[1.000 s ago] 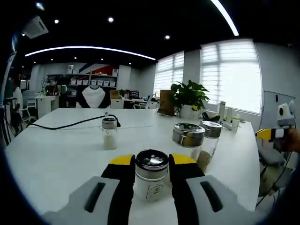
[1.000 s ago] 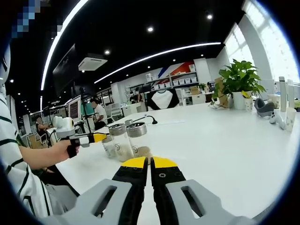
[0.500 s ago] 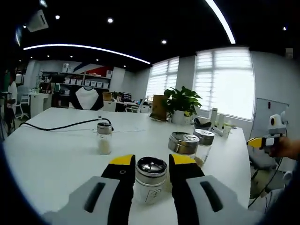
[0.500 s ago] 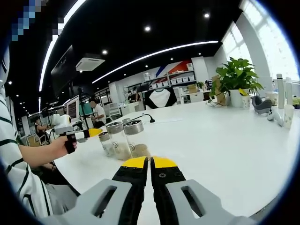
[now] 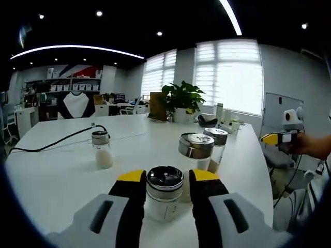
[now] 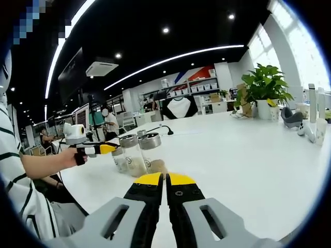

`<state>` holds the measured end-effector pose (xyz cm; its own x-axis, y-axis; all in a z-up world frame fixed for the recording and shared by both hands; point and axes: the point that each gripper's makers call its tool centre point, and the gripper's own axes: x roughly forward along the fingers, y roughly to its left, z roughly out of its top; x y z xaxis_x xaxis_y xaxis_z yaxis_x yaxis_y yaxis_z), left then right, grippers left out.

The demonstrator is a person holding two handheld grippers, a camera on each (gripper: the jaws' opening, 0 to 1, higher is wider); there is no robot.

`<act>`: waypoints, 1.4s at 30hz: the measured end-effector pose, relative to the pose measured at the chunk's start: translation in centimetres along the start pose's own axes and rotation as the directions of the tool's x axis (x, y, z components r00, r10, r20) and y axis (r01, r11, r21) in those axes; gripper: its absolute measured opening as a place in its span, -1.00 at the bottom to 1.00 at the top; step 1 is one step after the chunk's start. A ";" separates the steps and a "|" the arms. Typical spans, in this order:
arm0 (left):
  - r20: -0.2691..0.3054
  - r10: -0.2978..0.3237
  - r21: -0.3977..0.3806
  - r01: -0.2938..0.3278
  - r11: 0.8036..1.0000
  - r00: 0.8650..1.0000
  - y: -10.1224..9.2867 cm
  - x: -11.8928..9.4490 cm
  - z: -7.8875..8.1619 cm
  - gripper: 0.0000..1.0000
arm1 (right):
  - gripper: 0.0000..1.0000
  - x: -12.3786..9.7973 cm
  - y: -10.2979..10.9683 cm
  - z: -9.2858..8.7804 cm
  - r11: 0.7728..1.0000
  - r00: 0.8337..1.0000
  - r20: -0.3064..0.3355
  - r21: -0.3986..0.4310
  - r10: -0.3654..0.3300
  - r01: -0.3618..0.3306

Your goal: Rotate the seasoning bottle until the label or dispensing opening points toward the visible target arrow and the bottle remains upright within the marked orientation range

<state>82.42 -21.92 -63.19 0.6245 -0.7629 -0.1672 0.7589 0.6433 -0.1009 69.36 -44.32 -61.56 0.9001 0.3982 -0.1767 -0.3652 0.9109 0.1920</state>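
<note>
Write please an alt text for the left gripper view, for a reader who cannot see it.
The left gripper jaws hold an upright seasoning bottle with a metal lid on a white table. Two more lidded bottles stand behind it, a smaller shaker to the left near a black cable.

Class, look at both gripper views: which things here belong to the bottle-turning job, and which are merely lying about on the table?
In the job:
- seasoning bottle, upright
- left gripper, fingers either side of it

Lying about:
- two steel-lidded jars
- small shaker
- black cable
- potted plant
- right gripper, shut, empty
</note>
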 end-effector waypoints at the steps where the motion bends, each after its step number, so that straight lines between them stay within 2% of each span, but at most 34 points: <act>1: 0.000 0.004 0.004 -0.004 1.000 1.000 0.2 0.1 0.0 -0.31 | -1.00 0.0 0.0 0.0 1.000 1.000 0.000 0.001 -0.001 0.001; 4: 0.002 0.009 0.002 -0.009 1.000 1.000 0.4 0.1 0.0 -0.35 | -1.00 0.0 0.0 0.0 1.000 1.000 0.000 0.000 -0.002 0.002; 7: -0.016 0.034 0.024 -0.033 0.999 0.999 0.9 0.0 -0.3 -0.27 | -1.00 -0.1 0.0 0.0 1.000 1.000 0.000 0.002 -0.001 0.001; 14: -0.024 -0.012 0.018 0.013 1.000 1.000 0.3 0.1 -0.4 -0.36 | -1.00 0.0 -0.2 0.3 1.000 1.000 0.007 0.002 -0.005 0.005; 18: -0.018 -0.005 0.015 0.006 1.000 1.000 0.3 0.1 -0.4 -0.37 | -1.00 0.2 -0.2 0.1 1.000 1.000 0.004 0.003 -0.002 0.002; 35: 0.020 0.103 -0.026 -0.102 0.994 0.995 0.5 -0.2 -0.5 -0.37 | -1.00 0.0 -0.7 -0.3 1.000 1.000 0.002 0.012 -0.015 0.015; 42: 0.020 0.116 -0.017 -0.116 0.993 0.993 0.7 -0.2 -0.5 -0.38 | -1.00 -0.2 -0.6 0.1 1.000 1.000 0.020 0.012 -0.016 0.015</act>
<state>82.72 -21.34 -63.77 0.7122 -0.6840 -0.1581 0.6781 0.7285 -0.0973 69.38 -44.95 -61.51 0.9102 0.3817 -0.1605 -0.3486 0.9156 0.2005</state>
